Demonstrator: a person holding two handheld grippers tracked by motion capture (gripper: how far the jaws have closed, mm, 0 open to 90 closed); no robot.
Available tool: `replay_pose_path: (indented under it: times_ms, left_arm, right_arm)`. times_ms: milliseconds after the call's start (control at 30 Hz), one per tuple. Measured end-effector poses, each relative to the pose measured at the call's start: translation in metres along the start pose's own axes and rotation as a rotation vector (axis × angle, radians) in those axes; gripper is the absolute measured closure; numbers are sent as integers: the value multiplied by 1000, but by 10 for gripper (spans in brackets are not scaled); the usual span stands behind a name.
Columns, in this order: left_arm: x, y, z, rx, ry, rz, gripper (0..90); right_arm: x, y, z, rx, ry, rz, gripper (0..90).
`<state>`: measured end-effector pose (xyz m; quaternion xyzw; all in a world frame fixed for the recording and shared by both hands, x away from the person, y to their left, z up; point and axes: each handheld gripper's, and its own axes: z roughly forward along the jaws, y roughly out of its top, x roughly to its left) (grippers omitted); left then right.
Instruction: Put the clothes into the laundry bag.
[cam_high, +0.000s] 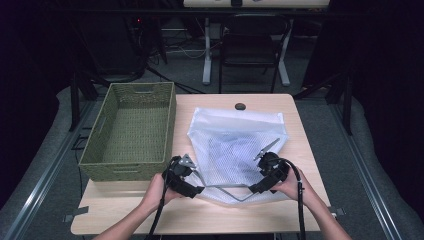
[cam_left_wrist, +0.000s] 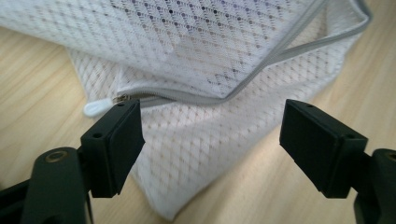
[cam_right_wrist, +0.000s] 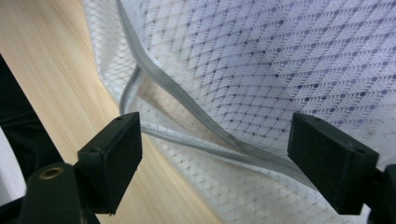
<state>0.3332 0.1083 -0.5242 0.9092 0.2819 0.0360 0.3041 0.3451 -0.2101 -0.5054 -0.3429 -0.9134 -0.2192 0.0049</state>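
A white mesh laundry bag (cam_high: 235, 145) lies flat on the wooden table (cam_high: 300, 210), with something bluish inside it. Its grey zipper (cam_high: 225, 187) runs along the near edge. My left gripper (cam_high: 197, 190) hangs open over the bag's near left corner (cam_left_wrist: 187, 154), where the white zipper pull (cam_left_wrist: 95, 108) sits beside my left jaw. My right gripper (cam_high: 255, 189) stands open over the near right part of the bag (cam_right_wrist: 261, 70), with the parted grey zipper tape (cam_right_wrist: 196, 135) between its jaws. Neither gripper holds anything.
A green woven basket (cam_high: 131, 131) stands empty on the table's left half, close to the left gripper. A small dark round object (cam_high: 240, 106) sits near the far edge. A chair (cam_high: 252, 42) and table legs stand beyond, on the floor.
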Motion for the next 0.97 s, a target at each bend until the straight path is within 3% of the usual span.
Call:
replay_pose_path:
  times_ms: [100,200,300,467,633,733,767,867,967]
  left_arm:
    - [-2,-5,-9,-12,6,-1,194]
    - [-7,-16,-25,-28,22,-4,176]
    - [-7,-28,-34,-28,31,-13,168]
    - [-2,-49,-46,-1,81,-32,160]
    - [5,-70,-57,8,113,-73,151]
    - [7,-77,-60,11,138,-86,144]
    - [10,-83,-61,14,165,-100,137]
    - [17,-86,-63,9,174,-126,110]
    - [20,-86,-64,0,190,-115,104]
  right_arm:
    - [3,-4,-4,-18,-20,-2,142]
    - [5,-18,-13,-50,-71,32,114]
    - [1,-33,-18,-64,-113,64,102]
    - [-8,-62,-23,-81,-177,123,95]
    - [-15,-85,-24,-98,-219,177,94]
    - [-19,-94,-23,-101,-227,201,90]
    - [-21,-95,-23,-99,-228,211,84]
    - [-27,-99,-24,-103,-256,215,72]
    - [-34,-103,-24,-103,-300,229,51]
